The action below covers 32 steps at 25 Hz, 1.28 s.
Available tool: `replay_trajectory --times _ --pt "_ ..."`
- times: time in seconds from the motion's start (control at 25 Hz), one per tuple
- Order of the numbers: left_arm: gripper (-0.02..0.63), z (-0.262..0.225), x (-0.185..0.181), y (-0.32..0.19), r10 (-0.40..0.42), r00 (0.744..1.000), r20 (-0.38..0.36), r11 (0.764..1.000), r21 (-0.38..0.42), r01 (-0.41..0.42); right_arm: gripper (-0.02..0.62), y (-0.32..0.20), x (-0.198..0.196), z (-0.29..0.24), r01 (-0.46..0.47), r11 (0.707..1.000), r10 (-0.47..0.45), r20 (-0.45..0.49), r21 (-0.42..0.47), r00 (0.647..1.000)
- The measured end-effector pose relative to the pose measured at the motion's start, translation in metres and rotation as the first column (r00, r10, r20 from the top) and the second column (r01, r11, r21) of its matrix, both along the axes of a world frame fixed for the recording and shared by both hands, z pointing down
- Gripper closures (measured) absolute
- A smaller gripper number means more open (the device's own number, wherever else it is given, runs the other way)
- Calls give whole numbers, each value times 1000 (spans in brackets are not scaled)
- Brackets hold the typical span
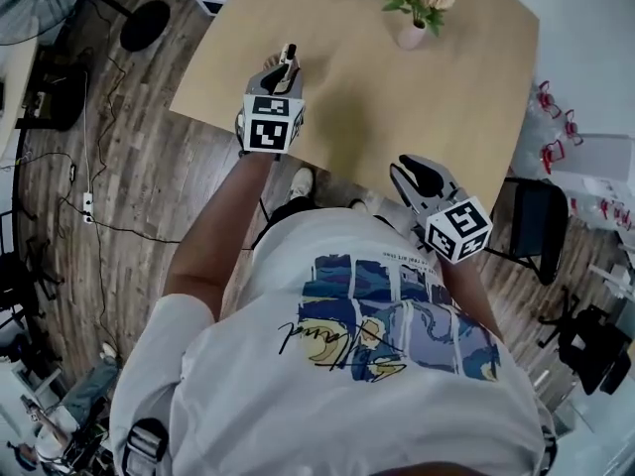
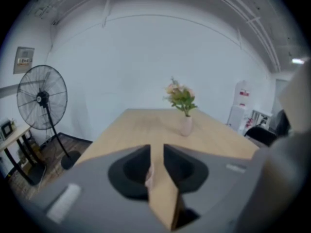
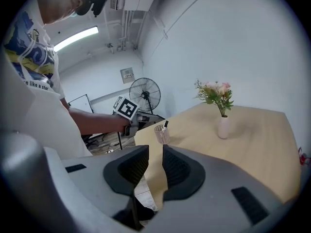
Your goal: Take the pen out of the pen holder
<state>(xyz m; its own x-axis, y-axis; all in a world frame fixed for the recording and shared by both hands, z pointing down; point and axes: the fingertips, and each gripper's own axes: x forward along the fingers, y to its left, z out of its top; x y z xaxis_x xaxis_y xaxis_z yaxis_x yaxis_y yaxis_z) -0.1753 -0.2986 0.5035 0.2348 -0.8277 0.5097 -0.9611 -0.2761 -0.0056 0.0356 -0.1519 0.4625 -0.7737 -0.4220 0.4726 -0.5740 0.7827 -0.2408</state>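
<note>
In the right gripper view a pale mesh pen holder (image 3: 161,134) stands near the corner of the wooden table (image 3: 252,144), with a dark pen (image 3: 165,124) upright in it. My left gripper (image 1: 286,62) reaches over that corner from the left and hides most of the holder in the head view. Its marker cube (image 3: 125,108) shows just left of the holder. The left gripper (image 2: 156,159) is open, with nothing between its jaws. My right gripper (image 1: 415,178) hangs off the table's near edge, away from the holder. That right gripper (image 3: 155,164) is also open and empty.
A pink vase of flowers (image 1: 412,33) stands at the table's far side. A floor fan (image 2: 41,98) is left of the table, with cables on the wooden floor (image 1: 99,216). A black chair (image 1: 536,226) sits at the right.
</note>
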Motion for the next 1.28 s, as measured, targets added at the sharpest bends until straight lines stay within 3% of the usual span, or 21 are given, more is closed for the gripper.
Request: replay_trajectory --times 0.56,0.96,1.28 --pt "486 57 -15 -66 79 993 91 994 -78 -72 514 -10 -1 5 -240 970 238 -58 -29 969" --pt "488 63 -18 -77 95 989 114 993 -76 -87 515 -15 4 3 -276 961 274 -64 -28 960" --pt "528 63 -21 -77 61 988 138 997 -65 -53 518 -21 13 2 -272 962 270 -61 -30 961"
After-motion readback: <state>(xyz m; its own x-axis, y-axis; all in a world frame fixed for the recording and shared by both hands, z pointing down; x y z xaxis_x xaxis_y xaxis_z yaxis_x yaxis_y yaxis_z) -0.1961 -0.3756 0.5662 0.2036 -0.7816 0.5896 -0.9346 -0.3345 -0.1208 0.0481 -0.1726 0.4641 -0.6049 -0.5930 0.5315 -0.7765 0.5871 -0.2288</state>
